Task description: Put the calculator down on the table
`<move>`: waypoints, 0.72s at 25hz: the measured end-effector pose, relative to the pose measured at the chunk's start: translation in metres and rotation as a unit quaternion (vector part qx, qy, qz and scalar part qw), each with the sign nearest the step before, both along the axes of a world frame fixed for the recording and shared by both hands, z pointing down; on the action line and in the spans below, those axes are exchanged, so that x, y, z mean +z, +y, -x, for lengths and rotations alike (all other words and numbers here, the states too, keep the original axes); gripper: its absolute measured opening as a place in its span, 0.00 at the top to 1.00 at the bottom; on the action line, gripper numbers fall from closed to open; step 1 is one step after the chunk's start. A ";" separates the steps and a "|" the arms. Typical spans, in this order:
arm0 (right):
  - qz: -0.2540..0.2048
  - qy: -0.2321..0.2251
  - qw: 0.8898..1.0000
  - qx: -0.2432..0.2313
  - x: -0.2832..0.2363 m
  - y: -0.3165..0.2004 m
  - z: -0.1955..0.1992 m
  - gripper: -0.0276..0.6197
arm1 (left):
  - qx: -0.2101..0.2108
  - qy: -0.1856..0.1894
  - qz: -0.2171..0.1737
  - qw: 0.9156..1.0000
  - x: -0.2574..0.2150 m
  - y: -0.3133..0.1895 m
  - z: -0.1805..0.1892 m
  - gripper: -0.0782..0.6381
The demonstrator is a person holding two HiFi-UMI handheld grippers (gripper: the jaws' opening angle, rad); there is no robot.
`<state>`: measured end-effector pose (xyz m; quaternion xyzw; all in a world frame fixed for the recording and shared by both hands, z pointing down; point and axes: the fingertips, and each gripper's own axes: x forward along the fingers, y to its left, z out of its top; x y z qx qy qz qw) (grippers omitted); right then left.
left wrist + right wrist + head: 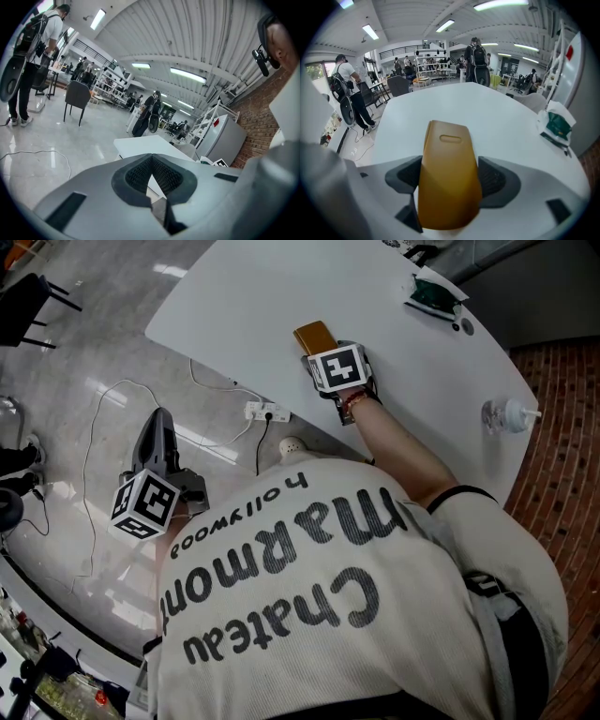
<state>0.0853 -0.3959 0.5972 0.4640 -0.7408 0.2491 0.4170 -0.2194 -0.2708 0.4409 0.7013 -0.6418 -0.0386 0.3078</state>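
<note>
The calculator [314, 337] is a mustard-yellow slab lying near the front edge of the white table [262, 287]. My right gripper [323, 354] reaches down onto it from the near side. In the right gripper view the calculator [449, 173] fills the gap between the jaws, and both dark pads [405, 176] sit against its long edges. My left gripper [159, 423] hangs low beside the person, over the floor and away from the table. Its ribbed pads [140, 176] meet at the tips with nothing between them.
A green and white packet [433, 294] lies at the far right of the table, and a clear pump bottle [506, 415] stands at its right edge. On the floor lie a power strip [267, 412] and loose cables [103, 427]. A dark chair [23, 310] stands at far left.
</note>
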 end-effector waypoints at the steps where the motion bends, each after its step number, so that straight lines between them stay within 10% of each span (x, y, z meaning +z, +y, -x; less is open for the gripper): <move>1: 0.000 0.000 1.000 0.000 0.000 0.000 0.000 0.38 | -0.001 0.000 0.000 1.000 0.000 0.000 0.000 0.89; 18: 0.015 -0.033 0.999 0.008 0.005 0.004 0.002 0.29 | -0.013 0.005 -0.002 1.000 0.001 0.004 0.002 0.89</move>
